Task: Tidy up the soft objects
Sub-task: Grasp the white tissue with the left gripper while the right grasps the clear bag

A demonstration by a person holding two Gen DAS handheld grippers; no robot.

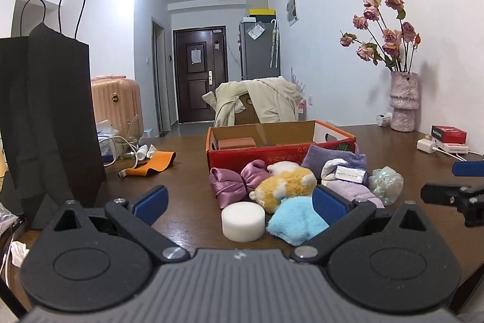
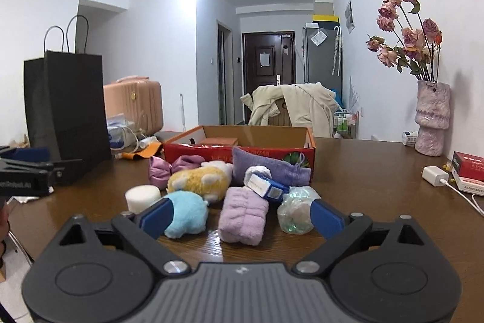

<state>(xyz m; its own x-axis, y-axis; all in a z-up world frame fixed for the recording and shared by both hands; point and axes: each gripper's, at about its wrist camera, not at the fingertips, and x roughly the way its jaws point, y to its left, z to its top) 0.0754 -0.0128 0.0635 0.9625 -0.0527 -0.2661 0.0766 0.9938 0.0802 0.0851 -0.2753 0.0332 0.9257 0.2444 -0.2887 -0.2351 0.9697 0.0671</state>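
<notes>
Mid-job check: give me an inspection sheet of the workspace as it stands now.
Surface: dark wooden table, no spills seen.
Job's things: soft pile before the open red box; white sponge, blue plush, yellow plush, lilac towel, satin bow, purple pouch, plastic-wrapped ball. Brown block alone in the box.
Clutter: black paper bag, orange strip, vase of roses, red carton.
Grippers: left tool open, empty; right tool open, empty.
Cables: white charger with lead; cords by the bag.
Surroundings: pink suitcase, coat-draped chair, door.
</notes>
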